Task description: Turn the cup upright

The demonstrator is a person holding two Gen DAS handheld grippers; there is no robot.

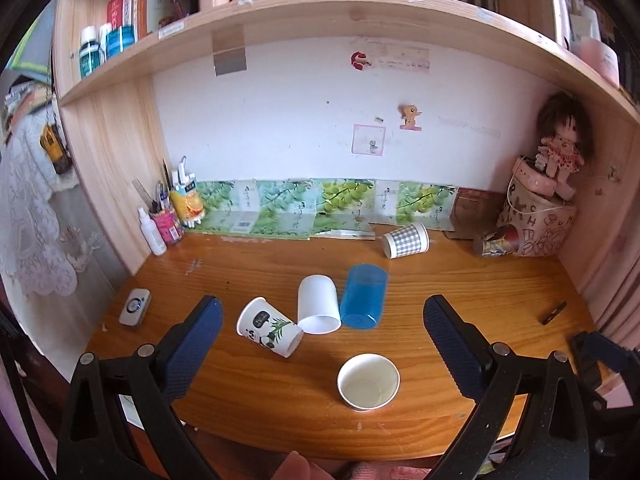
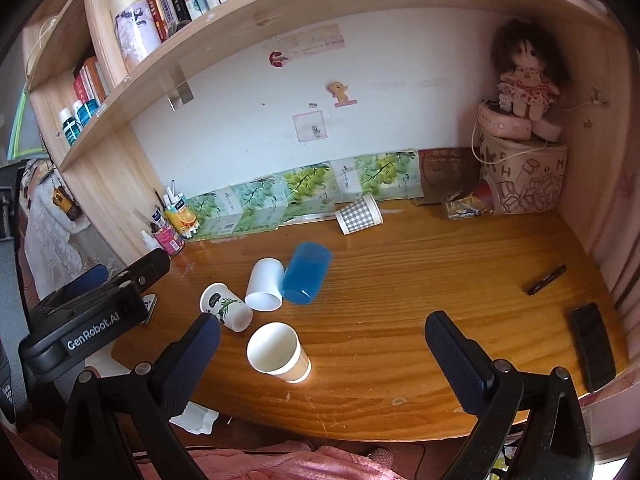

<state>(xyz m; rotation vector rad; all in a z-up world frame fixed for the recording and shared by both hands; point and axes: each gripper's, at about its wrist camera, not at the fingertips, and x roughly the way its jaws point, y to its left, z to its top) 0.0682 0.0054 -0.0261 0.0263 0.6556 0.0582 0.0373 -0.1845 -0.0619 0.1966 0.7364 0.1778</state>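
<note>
Both hand-held grippers, left (image 1: 322, 320) and right (image 2: 322, 338), gape wide, empty, above the surface (image 2: 400, 288). White paper cup (image 1: 368, 381) stands upright just ahead between left fingers; panda cup (image 1: 269, 327), white cup (image 1: 318, 304), blue cup (image 1: 364, 296) lie tipped beyond.

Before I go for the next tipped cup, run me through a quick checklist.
1. Left hand-held gripper open, empty: ok.
2. Right hand-held gripper open, empty: ok.
3. Plain paper cup already upright: ok.
4. Panda cup, white cup, blue cup upright: not ok, all on their sides.
5. Panda cup free of neighbours: not ok, it touches the white cup.
6. Checked cup within reach: cannot tell.
</note>
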